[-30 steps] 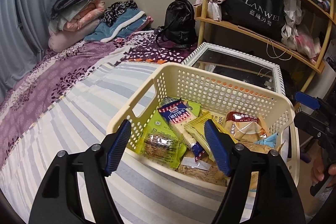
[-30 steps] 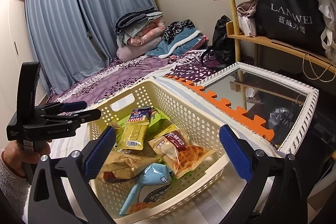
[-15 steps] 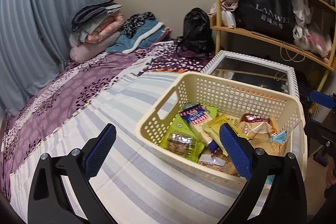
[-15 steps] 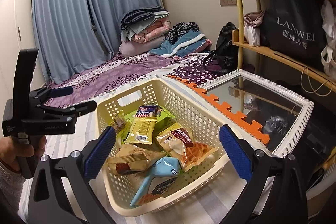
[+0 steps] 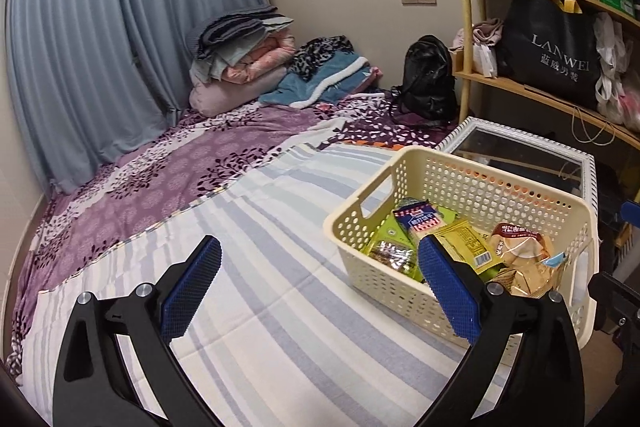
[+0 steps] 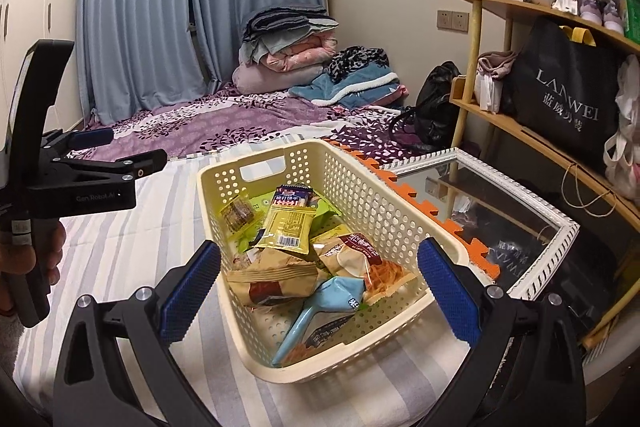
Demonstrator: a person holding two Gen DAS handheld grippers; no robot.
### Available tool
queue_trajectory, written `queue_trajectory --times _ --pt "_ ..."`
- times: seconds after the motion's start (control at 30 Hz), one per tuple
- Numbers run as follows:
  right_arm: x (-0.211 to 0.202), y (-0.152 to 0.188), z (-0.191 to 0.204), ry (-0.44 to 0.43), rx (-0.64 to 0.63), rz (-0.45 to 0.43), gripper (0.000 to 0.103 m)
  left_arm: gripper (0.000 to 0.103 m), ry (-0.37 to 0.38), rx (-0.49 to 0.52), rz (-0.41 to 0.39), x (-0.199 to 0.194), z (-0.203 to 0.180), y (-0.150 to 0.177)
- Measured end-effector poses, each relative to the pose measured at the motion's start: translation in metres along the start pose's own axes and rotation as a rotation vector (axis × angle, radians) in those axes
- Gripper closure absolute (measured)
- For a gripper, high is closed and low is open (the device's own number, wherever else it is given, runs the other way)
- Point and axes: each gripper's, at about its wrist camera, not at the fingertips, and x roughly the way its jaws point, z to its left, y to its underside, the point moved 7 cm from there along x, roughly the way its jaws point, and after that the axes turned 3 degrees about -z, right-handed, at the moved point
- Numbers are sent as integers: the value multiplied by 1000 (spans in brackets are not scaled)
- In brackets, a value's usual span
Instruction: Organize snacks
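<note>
With both claws spread wide and empty, left gripper point(image 5: 318, 287) off beside the basket point(image 6: 362, 183), right gripper point(image 6: 318, 289) just short of its near rim. Snacks point(image 6: 286, 227) all inside: sorting judged done. Framed mirror point(image 6: 520, 207) close alongside; striped bedsheet point(image 5: 260, 267) otherwise bare.

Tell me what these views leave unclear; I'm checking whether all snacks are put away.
- Bottom layer of the basket: both views, covered by the top packets.
- Light blue packet: left view, mostly behind the basket's wall.
- Bed near edge: both views, cut off by the frame and gripper fingers.
</note>
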Motion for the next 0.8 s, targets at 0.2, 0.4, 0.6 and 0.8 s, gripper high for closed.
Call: queue_trajectory --times 0.2,0.4,0.6,0.8 --pt "-6 -2 5 22 -19 -10 5 3 -67 56 -40 -19 -1 2" --pt "-14 -2 8 64 -53 -29 5 3 -68 29 -36 -29 -1 7" --pt "-14 4 12 105 -100 -22 5 3 -72 33 -21 -30 -4 12" --pt "-12 8 17 91 -110 -9 5 3 -68 91 7 -29 -14 20"
